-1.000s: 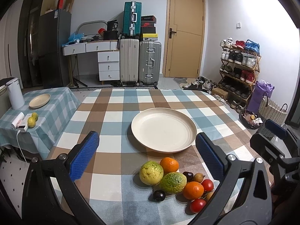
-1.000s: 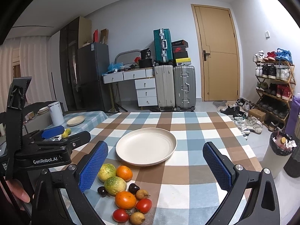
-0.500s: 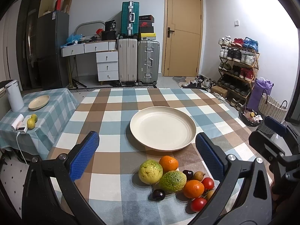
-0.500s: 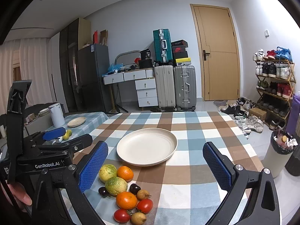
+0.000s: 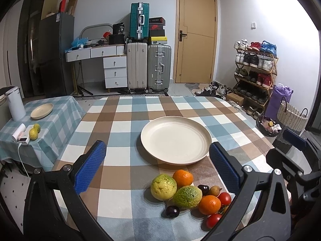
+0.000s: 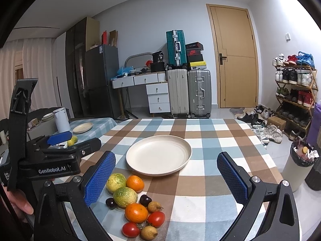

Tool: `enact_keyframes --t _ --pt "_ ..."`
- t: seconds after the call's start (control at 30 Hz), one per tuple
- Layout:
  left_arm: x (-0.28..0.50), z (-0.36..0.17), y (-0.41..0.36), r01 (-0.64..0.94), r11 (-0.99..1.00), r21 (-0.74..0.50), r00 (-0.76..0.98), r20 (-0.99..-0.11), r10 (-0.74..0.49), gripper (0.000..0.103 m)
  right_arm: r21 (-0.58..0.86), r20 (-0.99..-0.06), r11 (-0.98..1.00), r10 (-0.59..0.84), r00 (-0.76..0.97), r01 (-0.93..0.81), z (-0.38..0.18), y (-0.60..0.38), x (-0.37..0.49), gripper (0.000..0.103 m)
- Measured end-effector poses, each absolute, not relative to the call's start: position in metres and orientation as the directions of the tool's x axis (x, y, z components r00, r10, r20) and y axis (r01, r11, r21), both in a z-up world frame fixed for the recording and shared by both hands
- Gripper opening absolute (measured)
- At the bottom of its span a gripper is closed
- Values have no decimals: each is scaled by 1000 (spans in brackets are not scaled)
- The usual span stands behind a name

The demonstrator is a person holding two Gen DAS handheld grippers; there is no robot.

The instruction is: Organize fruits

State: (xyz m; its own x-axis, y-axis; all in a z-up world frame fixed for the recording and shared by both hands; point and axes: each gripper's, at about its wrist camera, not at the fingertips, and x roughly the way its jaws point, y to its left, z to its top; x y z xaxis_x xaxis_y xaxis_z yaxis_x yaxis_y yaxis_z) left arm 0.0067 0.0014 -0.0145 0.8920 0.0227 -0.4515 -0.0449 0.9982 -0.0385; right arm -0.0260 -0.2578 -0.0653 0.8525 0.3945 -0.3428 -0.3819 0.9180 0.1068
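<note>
Hovering open left tool [image 5: 158,168], fruits [image 5: 188,194] beneath

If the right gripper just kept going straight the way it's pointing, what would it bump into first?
Probably the cream plate: it lies between the open right gripper fingers, dead ahead. The fruit pile sits left of that line. Depth is hard to judge here.

Fruit pile [image 6: 132,204] beside bare plate [image 6: 158,155] — jaws wide apart.

My left claw [image 6: 60,138] carries "GenRobot.AI" in white on its black body. Above the silver suitcase [image 6: 199,93], a red shoebox [image 6: 193,52] shows a white swoosh; other print is too small to read.
</note>
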Motion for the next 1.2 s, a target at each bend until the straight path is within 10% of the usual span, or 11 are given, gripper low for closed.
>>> enact_keyframes --t 0.57,1.2 --pt "25 -29 14 3 996 -93 862 -504 -50 103 117 -365 913 406 838 -391 -73 -256 -15 103" --pt "86 -126 80 68 870 -488 662 -631 -405 102 146 -445 914 403 799 -379 -112 -251 27 103"
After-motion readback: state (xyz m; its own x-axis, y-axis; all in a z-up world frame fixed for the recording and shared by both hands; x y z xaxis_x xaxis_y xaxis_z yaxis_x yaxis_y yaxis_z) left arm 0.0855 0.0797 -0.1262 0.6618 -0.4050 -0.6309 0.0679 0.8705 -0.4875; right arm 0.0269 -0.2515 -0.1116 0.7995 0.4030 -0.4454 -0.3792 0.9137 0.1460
